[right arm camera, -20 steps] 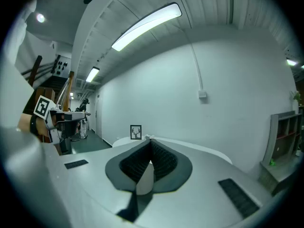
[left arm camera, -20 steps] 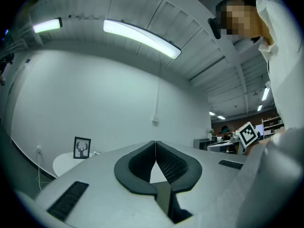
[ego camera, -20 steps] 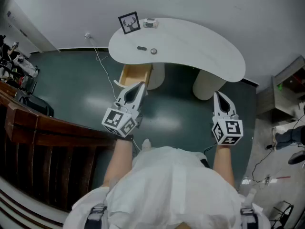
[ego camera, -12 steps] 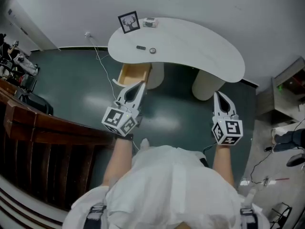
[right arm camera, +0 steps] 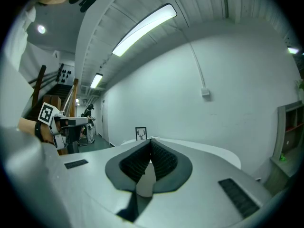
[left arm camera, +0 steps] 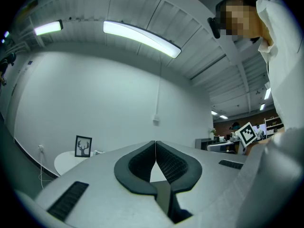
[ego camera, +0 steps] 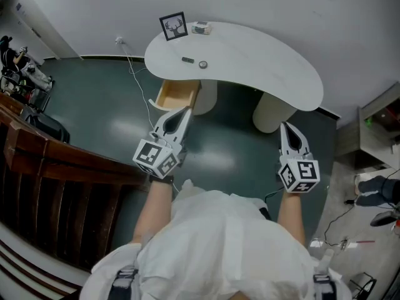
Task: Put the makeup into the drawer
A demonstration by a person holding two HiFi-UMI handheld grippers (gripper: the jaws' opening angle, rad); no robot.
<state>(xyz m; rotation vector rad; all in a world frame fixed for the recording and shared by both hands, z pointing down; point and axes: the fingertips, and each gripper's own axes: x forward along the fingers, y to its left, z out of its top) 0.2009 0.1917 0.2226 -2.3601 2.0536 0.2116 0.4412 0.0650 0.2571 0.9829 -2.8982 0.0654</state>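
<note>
Two small makeup items lie on the white curved table (ego camera: 262,61): a dark flat piece (ego camera: 187,60) and a round compact (ego camera: 202,64). Under the table's left end a wooden drawer (ego camera: 177,97) stands pulled open; nothing shows inside it from here. My left gripper (ego camera: 185,110) hangs just short of the drawer, its jaws pressed together and empty (left arm camera: 155,144). My right gripper (ego camera: 286,125) hovers over the floor before the table's right pedestal, also shut with nothing in it (right arm camera: 151,140). Both are well short of the makeup.
A framed deer picture (ego camera: 173,26) and a small box (ego camera: 200,27) stand at the table's far left edge. Two round pedestals (ego camera: 273,114) carry the table. Dark wooden furniture (ego camera: 56,186) runs along the left, and a cable (ego camera: 139,83) trails over the green floor.
The head view has drifted slightly, so the table sits a little more to the right. Both grippers stay shut and in the same place.
</note>
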